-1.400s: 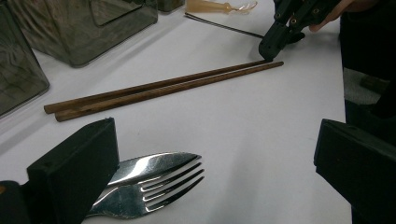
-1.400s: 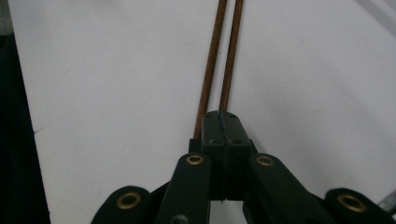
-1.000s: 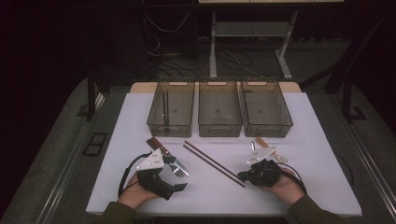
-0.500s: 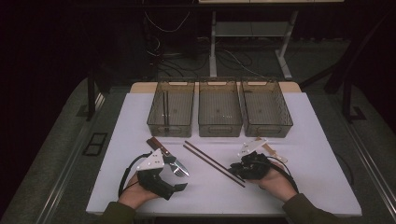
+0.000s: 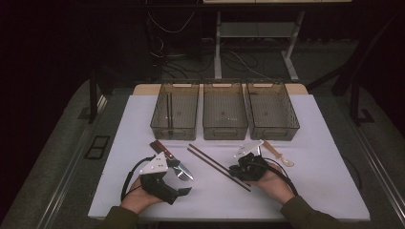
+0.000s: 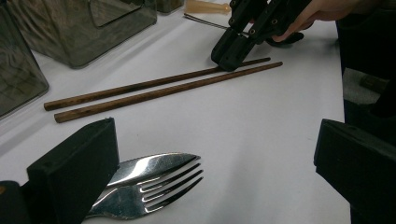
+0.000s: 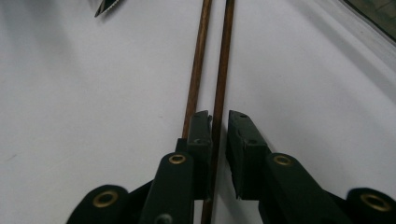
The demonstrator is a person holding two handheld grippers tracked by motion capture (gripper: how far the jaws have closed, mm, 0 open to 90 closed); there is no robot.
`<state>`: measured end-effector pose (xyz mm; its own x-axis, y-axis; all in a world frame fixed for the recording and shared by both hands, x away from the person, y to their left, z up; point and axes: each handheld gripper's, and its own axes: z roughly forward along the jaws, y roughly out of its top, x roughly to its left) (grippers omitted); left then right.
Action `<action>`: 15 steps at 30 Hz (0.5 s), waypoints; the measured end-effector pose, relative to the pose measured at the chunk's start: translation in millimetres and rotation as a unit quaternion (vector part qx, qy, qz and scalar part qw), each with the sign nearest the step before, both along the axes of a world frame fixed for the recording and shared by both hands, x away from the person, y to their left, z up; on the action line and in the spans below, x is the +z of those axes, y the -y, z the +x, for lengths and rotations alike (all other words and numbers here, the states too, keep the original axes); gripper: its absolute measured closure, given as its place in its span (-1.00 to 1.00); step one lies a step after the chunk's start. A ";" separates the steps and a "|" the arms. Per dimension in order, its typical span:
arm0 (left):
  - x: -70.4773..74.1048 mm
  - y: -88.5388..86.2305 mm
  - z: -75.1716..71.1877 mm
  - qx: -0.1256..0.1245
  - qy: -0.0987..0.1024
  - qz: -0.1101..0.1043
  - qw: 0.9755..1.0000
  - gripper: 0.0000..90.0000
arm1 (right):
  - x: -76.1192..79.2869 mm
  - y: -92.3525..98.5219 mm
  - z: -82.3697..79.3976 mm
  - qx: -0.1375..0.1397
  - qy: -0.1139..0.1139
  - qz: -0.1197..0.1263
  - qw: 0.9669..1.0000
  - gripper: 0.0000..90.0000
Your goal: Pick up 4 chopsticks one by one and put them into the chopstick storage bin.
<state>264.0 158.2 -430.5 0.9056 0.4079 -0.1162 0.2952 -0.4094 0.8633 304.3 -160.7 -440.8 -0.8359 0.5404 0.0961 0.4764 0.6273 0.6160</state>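
Note:
Two brown chopsticks [image 5: 217, 166] lie side by side in the middle of the white table [image 5: 315, 143]. My right gripper [image 5: 235, 170] is low over their near end. In the right gripper view its jaws [image 7: 219, 116] stand narrowly open and have just been closing. One chopstick [image 7: 223, 60] runs through the gap, and the other [image 7: 200, 60] passes under the left jaw. My left gripper [image 5: 184, 177] rests wide open on the table. A steel fork [image 6: 154, 189] and a knife blade [image 6: 152, 165] lie beside its left jaw.
Three clear bins stand in a row at the back: left [image 5: 174, 130], middle [image 5: 224, 131] and right [image 5: 273, 130]. The left bin holds a dark stick. A pale spoon [image 5: 277, 153] lies right of my right gripper. The table's near edge is just under the person's forearms.
My right gripper has moved left from beside the spoon onto the near end of the chopsticks. The left gripper, fork and knife have stayed put.

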 end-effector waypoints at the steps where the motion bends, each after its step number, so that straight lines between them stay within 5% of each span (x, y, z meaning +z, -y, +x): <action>1: 0.0 0.1 -0.2 0.000 0.000 0.000 1.000 -1.00 | 0.0 -0.3 -0.3 0.000 0.003 -0.002 1.000 0.81; 15: 0.3 -0.1 -0.3 0.000 0.000 0.000 1.000 -1.00 | -0.6 -2.2 -4.6 -0.002 0.026 -0.016 1.000 0.87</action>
<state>263.7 158.3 -430.2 0.9056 0.4083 -0.1152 0.2946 -0.4099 0.8632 299.7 -158.4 -441.3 -0.8374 0.5455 0.0351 0.4464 0.6455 0.6197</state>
